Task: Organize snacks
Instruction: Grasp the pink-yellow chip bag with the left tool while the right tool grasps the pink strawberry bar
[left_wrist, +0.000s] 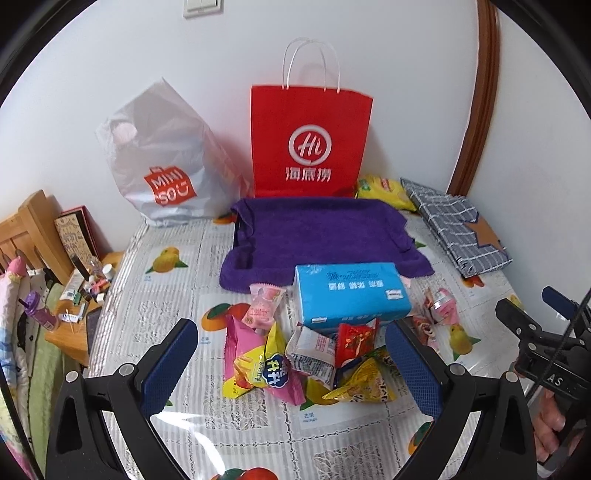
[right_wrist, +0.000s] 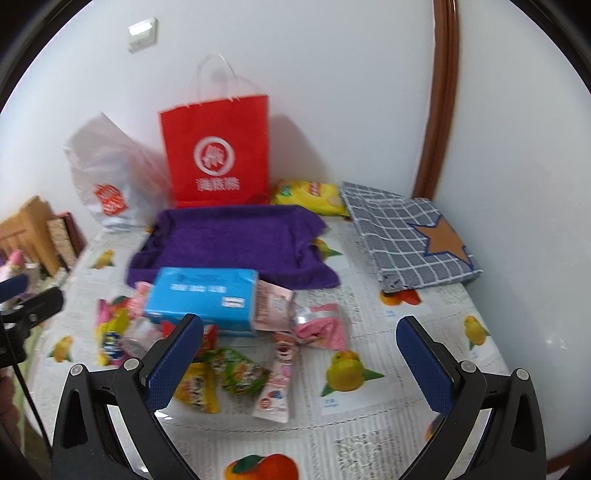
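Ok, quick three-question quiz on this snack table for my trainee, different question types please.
1. True or false: the left gripper is shut on a snack.
2. What lies nearest the blue box? A) purple towel B) red paper bag C) checked fabric bag
3. Fill in: the yellow chip bag lies between the red paper bag and the ____.

Key: 1 false, both grippers are open, right gripper too. 2 A. 3 checked fabric bag.

The blue tissue pack (left_wrist: 352, 293) hides some snack packets; right-wrist view's left side is motion-blurred.

Red bag (left_wrist: 310, 144), purple towel (left_wrist: 317, 232)
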